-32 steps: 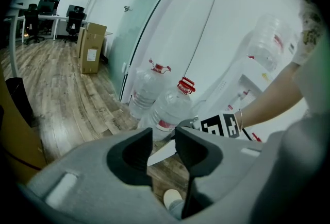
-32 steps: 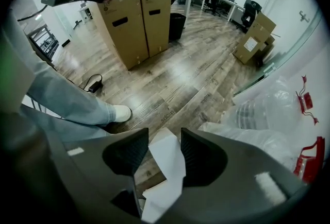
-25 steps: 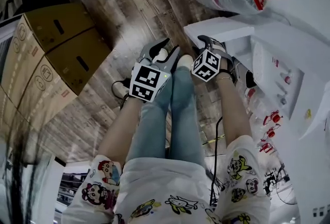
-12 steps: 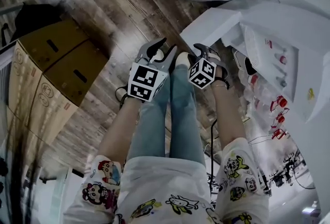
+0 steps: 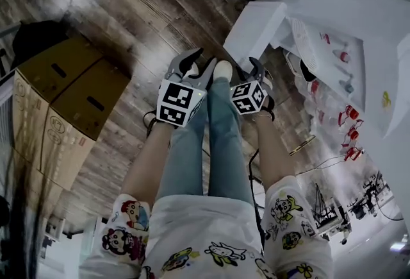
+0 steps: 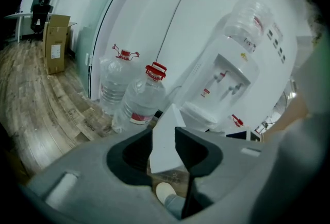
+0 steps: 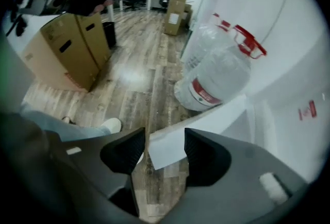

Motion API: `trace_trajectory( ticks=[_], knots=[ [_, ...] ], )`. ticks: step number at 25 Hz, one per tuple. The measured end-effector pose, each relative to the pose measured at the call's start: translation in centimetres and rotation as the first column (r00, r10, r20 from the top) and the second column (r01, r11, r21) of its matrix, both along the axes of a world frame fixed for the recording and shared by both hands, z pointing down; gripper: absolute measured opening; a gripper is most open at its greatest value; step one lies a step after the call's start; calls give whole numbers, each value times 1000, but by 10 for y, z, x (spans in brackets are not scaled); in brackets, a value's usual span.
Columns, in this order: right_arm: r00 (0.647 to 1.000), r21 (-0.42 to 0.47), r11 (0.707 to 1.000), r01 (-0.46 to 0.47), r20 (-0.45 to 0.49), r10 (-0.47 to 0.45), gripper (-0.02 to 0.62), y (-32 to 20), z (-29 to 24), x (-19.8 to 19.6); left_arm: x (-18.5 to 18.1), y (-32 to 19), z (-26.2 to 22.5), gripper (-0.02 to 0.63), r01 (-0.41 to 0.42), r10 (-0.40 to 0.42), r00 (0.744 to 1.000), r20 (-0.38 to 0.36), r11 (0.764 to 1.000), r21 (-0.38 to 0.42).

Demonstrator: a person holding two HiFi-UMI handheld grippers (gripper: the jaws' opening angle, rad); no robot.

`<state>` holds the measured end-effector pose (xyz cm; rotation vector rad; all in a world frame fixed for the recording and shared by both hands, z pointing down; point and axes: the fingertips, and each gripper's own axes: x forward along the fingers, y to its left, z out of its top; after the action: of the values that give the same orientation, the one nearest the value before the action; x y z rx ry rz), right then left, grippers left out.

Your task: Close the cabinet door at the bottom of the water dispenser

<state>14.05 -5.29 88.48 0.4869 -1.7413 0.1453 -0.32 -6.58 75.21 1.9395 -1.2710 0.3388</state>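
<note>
- Door: a white panel at the foot of the dispenser. It stands swung out over the floor, with its free edge toward the person. It is not closed.
- Right gripper: the nearer of the two, just beside the door's lower corner and pointing steeply down. Its fingers are wide and have just been opening further. The door's corner shows in the gap between them, but neither pad presses on it — nothing is held.
- Left gripper: just left of the right one, above the person's legs. Its fingers are apart. The door's edge shows through the gap, apparently further off and untouched.
- Progress: judged to be at the very start — no part of the closing shows as done. What is left is to bring a gripper against the door's outer face and swing it round until it sits flush with the cabinet front.
- Surroundings: bottles stand beside the dispenser. Boxes sit well apart to the left.
</note>
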Motion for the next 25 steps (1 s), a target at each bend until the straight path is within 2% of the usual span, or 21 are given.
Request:
trace_trajectory(
  ticks=[1,3,6,9,12,16,19,20,22,25],
  knots=[
    [996,30,996,-87,0,87,242,-6,-2,7,2,0,0,137,-4,4,1000,-2,1000,-1],
    [967,54,965,-256,3,256,282,-15,-2,19,5,-1,0,137,-11,11,1000,-4,1000,-1],
    [884,31,883,-467,11,467,323,-19,1,32,6,-2,0,137,-22,22,1000,-6,1000,0],
    [798,-11,798,-602,21,603,322,-17,5,39,5,-2,2,137,-28,28,1000,-4,1000,-4],
    [738,-38,738,-673,26,674,310,-13,8,44,3,-1,7,137,-29,29,1000,-1,1000,-12],
    [700,-47,699,-713,17,714,230,-8,11,60,8,3,14,137,-33,33,999,-3,999,-29],
    [658,-33,658,-752,8,753,203,-4,11,81,17,5,18,137,-42,41,999,-6,998,-38],
    [653,-28,653,-757,6,757,198,-4,11,88,21,6,20,137,-42,42,999,-7,998,-39],
    [658,-16,658,-753,2,753,190,-5,11,103,28,7,22,137,-39,38,999,-11,998,-40],
    [682,-1,682,-731,-12,731,183,-9,11,127,41,8,27,137,-24,24,1000,-17,999,-40]
  ],
)
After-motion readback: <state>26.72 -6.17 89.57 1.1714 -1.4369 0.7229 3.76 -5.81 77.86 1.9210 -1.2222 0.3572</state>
